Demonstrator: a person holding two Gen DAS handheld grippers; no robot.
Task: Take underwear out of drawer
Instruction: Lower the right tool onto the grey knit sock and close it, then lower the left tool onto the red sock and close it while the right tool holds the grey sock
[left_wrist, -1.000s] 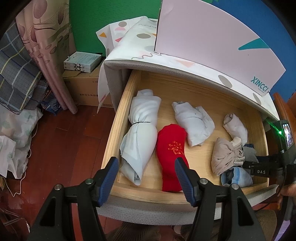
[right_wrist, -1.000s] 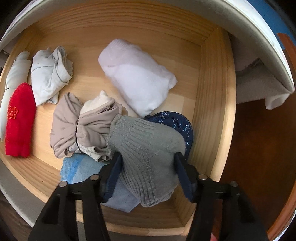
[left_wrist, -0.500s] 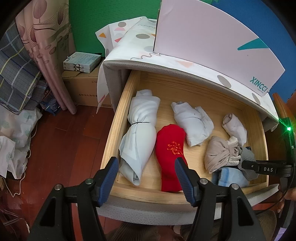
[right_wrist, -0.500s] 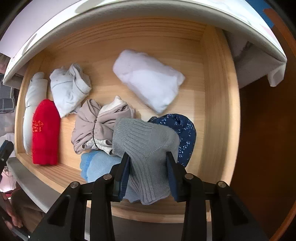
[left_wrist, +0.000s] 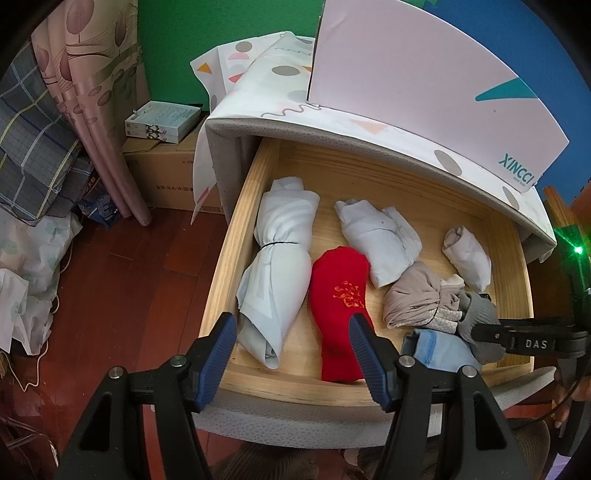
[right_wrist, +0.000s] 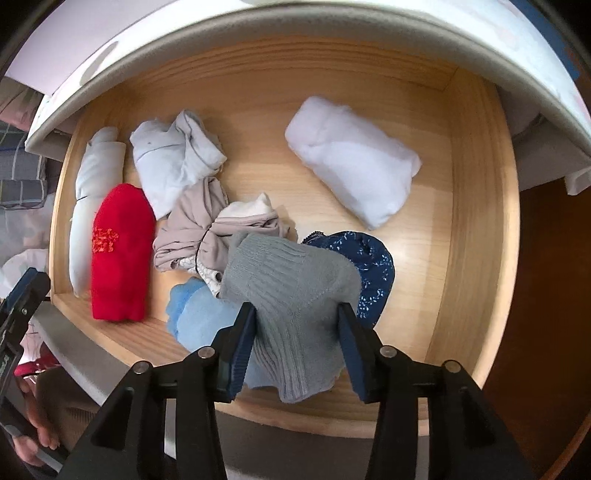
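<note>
While the drawer (left_wrist: 236, 236) stands pulled out, the left tool (left_wrist: 291, 347) hangs steeply down over its near-left edge, jaws apart, nothing between them. The right tool (right_wrist: 295, 332) points almost straight down at the near-right corner; a grey knit piece of underwear (right_wrist: 291, 295) sits between its blue pads (right_wrist: 242, 339), both touching it, jaws opening slightly, and the piece drapes above the other clothes.

Writing: the pink box (left_wrist: 424, 74) on the surface above the drawer reads "XINCCI"; the right tool's arm reads "DAS" in the left view.

Count in the drawer, eight bundles: one long pale tied roll (left_wrist: 277, 266) far left, one red (left_wrist: 340, 306), one pale crumpled (left_wrist: 380, 240), one beige (left_wrist: 413, 295), one white (right_wrist: 351, 158), one light blue (right_wrist: 199, 317), one navy floral (right_wrist: 373, 273), one grey. Two tools.
</note>
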